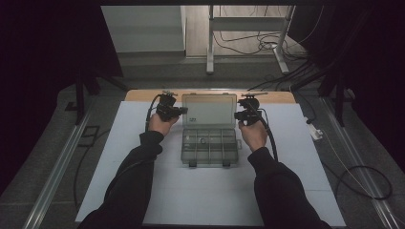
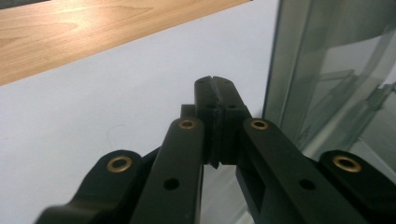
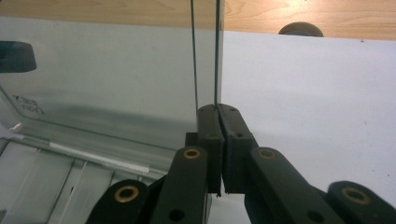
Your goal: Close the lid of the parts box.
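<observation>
A clear plastic box (image 1: 209, 147) lies open in the middle of a white mat (image 1: 143, 191) on a wooden table (image 1: 143, 94); its lid (image 1: 208, 110) stands raised at the far side, hinged to the tray, and the tray's dividers cut it into small compartments with two dark latches on the near edge; a small ring-like item sits in one middle compartment, too small to make out. The left gripper (image 1: 183, 110) is held in the person's left hand (image 1: 160, 124) at the lid's left edge; its jaws are pressed together with nothing between them, and in the left gripper view the closed tips (image 2: 215, 95) sit just beside the lid's edge (image 2: 285, 70), whether touching it I cannot tell. The right gripper (image 1: 237, 115) is held in the right hand (image 1: 253, 133) at the lid's right edge; its jaws too are together, and in the right gripper view the tips (image 3: 218, 121) meet right at the upright edge of the lid (image 3: 205, 56), which rises from the line between them; whether that edge is pinched or merely behind the tips I cannot tell. Both dark sleeves (image 1: 129, 186) come in from the bottom of the high view; a black cable (image 1: 272, 138) trails from the right gripper past the wrist; beyond the table a metal frame (image 1: 248, 33) and loose cables (image 1: 267, 43) lie on the floor.
</observation>
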Demonstrator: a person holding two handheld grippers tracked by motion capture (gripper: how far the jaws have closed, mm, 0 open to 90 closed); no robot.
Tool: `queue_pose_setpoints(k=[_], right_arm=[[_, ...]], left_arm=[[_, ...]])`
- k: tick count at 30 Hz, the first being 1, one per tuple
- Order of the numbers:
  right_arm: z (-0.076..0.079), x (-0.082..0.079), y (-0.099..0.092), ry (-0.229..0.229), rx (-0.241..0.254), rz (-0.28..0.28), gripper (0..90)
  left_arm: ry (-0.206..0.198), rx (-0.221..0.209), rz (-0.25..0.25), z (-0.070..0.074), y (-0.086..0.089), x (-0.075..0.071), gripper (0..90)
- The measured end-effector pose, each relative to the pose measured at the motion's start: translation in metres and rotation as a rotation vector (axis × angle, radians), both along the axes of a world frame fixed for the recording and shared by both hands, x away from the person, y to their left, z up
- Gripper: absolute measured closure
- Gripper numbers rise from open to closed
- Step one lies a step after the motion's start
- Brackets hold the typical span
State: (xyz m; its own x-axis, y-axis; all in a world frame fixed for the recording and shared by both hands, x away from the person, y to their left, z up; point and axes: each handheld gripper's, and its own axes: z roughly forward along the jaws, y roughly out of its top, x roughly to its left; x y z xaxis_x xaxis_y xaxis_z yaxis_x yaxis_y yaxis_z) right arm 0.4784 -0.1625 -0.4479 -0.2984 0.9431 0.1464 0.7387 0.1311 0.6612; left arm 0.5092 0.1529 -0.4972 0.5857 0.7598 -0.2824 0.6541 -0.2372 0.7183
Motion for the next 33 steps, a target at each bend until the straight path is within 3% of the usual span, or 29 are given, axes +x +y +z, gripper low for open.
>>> queue_pose_setpoints(k=[2, 6, 11, 12, 19, 33], right_arm=[[0.000, -0.003, -0.005, 0.028, 0.031, 0.031, 82.1], [0.001, -0.010, -0.011, 0.053, 0.031, 0.074, 83.2], [0.005, -0.016, -0.016, 0.055, 0.042, 0.133, 85.2], [0.007, -0.019, -0.017, 0.049, 0.038, 0.181, 87.6], [0.009, -0.031, -0.012, 0.041, 0.028, 0.266, 88.6], [0.021, -0.056, -0.014, 0.012, 0.049, 0.325, 88.6]], left_arm=[[-0.004, -0.013, -0.010, 0.001, 0.001, -0.003, 88.8], [-0.009, -0.017, -0.020, 0.002, 0.001, -0.008, 88.9], [-0.017, -0.011, -0.035, 0.005, 0.001, -0.012, 88.8], [-0.021, -0.005, -0.044, 0.006, 0.001, -0.015, 88.8], [-0.028, 0.008, -0.070, 0.010, 0.001, -0.026, 88.8], [-0.040, 0.023, -0.108, 0.017, 0.000, -0.049, 88.8]])
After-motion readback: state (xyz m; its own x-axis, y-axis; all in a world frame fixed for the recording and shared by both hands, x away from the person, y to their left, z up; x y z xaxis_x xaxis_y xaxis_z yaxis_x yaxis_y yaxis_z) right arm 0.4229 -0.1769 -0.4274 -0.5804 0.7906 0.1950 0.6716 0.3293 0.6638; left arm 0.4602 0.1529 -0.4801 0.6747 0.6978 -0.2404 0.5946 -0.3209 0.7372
